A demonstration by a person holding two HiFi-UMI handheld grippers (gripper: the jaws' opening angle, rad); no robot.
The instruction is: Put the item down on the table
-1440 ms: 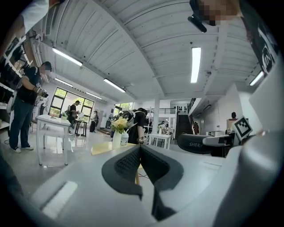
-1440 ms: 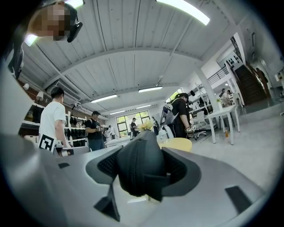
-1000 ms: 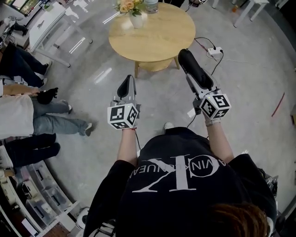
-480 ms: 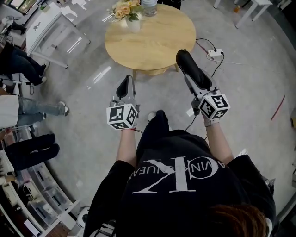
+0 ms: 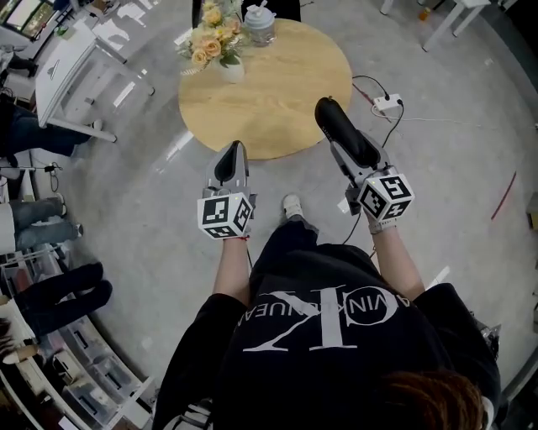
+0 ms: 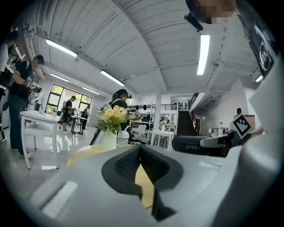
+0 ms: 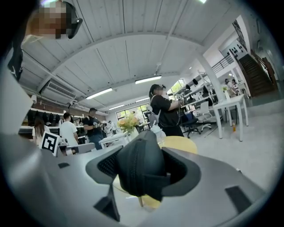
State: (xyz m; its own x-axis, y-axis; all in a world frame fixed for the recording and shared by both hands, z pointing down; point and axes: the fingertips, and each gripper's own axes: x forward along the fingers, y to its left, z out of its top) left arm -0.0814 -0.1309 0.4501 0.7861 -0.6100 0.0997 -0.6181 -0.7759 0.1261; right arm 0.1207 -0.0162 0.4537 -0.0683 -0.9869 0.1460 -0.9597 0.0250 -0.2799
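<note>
Item: a black oblong thing (image 5: 340, 124) clamped in our right gripper (image 5: 353, 159). It's held up in the air, not lying on anything. From the head view its far end sits over the near-right edge of the table (image 5: 277, 92) and the rest is over the floor.
Item, side on: in the left gripper view it shows off to the right, roughly level, with white "SHERY" lettering on its side.
Right gripper: jaws closed on the item. In its own view the black body fills the gap between the pads, and a bit of yellow tabletop peeks out underneath.
Left gripper: our left gripper (image 5: 231, 156) has its jaws together at the tips with nothing in them, only tabletop showing through the slit below. It's at the table's near edge, well apart from the right one.
Marker cubes: one on each gripper, left cube (image 5: 225, 215) and right cube (image 5: 387, 196), both close to our wrists.
Table: round, light wood, and bare across the near half.
On the table: flowers (image 5: 208, 44) in a white vase (image 5: 229, 71) at the far-left side, and a lidded cup (image 5: 258, 23) just beside them at the far edge.
Floor: grey and shiny, with a white power strip (image 5: 387, 103) and its cables right of the table, and one of our shoes (image 5: 292, 206) between the grippers.
Around: a white table (image 5: 71, 50) off to the far left with people's legs near it. In the right gripper view a person in black (image 7: 165, 111) stands beyond the round table.
</note>
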